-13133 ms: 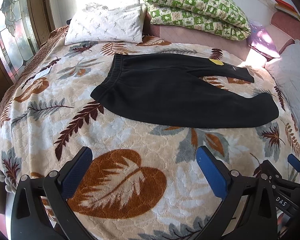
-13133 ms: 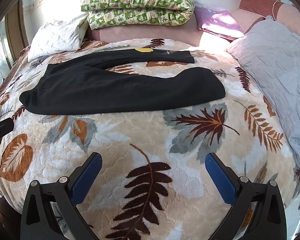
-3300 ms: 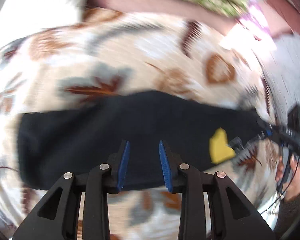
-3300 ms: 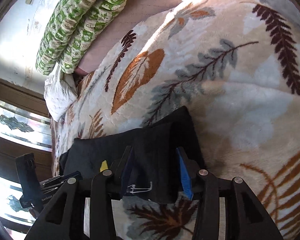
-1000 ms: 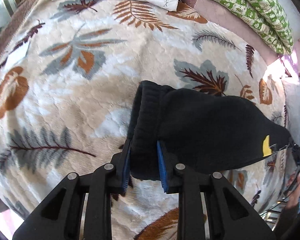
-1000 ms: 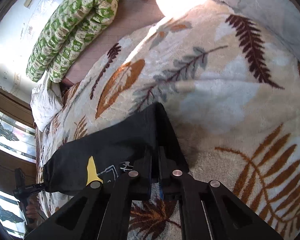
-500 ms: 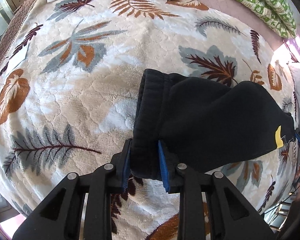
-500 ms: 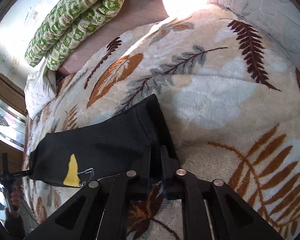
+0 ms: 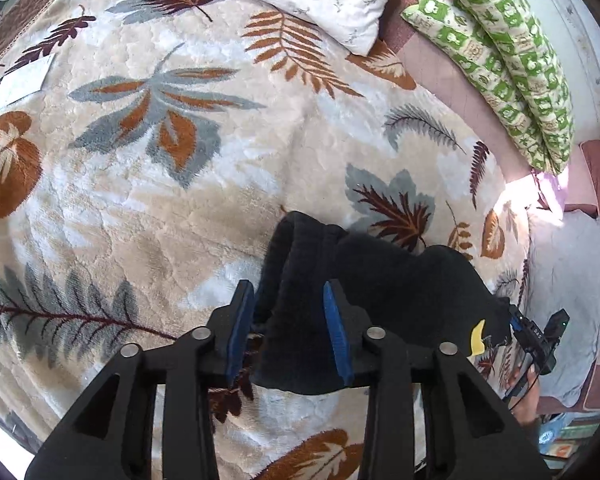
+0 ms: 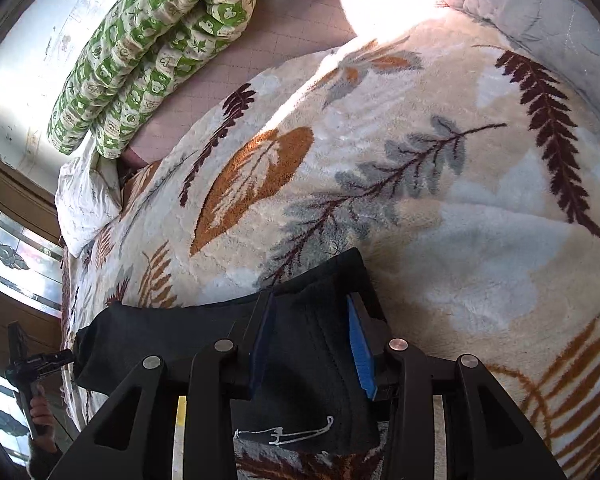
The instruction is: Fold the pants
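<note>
Now the black pants (image 9: 372, 280) lie folded lengthwise on the leaf-patterned blanket (image 9: 148, 184) of the bed. Both grippers stand with fingers apart. The left gripper (image 9: 288, 328) straddles the waistband end, and the right gripper (image 10: 312, 340) straddles the leg cuffs; neither pinches the cloth. The risk, as I judge it, is that the stacked layers slide out of line once freed, since the plush blanket grips the lower layer only, or a finger drags an edge as it pulls away.
</note>
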### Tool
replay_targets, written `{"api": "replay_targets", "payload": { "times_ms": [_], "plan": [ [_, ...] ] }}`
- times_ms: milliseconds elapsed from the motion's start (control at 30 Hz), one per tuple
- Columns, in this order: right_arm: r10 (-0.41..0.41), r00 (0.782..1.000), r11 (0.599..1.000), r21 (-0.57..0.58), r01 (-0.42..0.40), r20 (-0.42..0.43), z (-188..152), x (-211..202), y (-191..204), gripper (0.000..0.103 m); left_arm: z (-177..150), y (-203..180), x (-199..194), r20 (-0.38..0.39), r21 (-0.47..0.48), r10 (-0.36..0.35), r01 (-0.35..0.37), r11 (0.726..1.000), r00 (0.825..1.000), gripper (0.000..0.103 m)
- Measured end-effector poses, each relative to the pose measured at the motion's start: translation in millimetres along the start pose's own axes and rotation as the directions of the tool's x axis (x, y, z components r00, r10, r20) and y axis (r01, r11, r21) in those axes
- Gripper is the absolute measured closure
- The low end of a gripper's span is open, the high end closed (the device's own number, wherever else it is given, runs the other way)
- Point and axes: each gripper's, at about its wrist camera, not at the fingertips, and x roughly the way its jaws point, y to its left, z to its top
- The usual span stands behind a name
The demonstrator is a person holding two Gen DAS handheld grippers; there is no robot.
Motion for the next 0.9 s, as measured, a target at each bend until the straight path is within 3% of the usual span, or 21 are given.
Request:
{"api": "replay_targets", "payload": {
  "times_ms": [133, 300, 400, 433, 467, 500, 633, 733, 900],
  "plan": [
    [0.008, 1.000, 1.000, -0.003, -0.008, -0.013, 1, 4, -1, 0.064, 16, -3, 21, -0.062, -0.021, -0.021, 0.020, 1.000, 0.998, 0.065],
    [0.046, 0.999, 0.998, 0.047, -0.045, -0.019, 2, 5, -9, 0.065, 23, -25, 46, -0.099, 0.019, -0.012, 0.013, 1.000, 0.995, 0.065],
    [0.058, 0.998, 0.996, 0.063, -0.057, -0.025, 2, 4, -12, 0.069, 22, -35, 46, -0.053, 0.039, 0.048, -0.046, 0.998, 0.997, 0.066],
    [0.046, 0.998, 0.998, 0.049, -0.045, -0.031, 2, 5, -11, 0.073, 22, -35, 45, -0.043, 0.028, 0.053, -0.052, 0.998, 0.998, 0.072],
    [0.026, 0.999, 0.999, 0.025, -0.025, -0.037, 2, 5, -9, 0.088, 22, -34, 45, -0.039, 0.017, 0.048, -0.048, 0.999, 0.998, 0.077],
    [-0.010, 0.999, 1.000, -0.012, 0.010, -0.042, 2, 6, -5, 0.091, 22, -32, 44, -0.034, -0.001, 0.047, -0.047, 0.999, 0.998, 0.077],
    [-0.081, 0.996, 0.993, -0.087, 0.078, -0.025, 3, 5, 7, 0.097, 22, -23, 31, 0.042, -0.032, 0.078, -0.077, 0.997, 0.996, 0.079],
    [-0.049, 0.995, 0.996, -0.074, 0.055, 0.089, 6, -13, 10, 0.097, 23, -22, 42, 0.032, -0.025, 0.111, -0.111, 0.994, 0.993, 0.078],
    [-0.113, 0.992, 0.990, -0.077, 0.117, 0.059, 3, 6, 3, 0.097, 22, -25, 55, 0.030, -0.027, 0.159, -0.158, 0.987, 0.987, 0.073]
  ]
}}
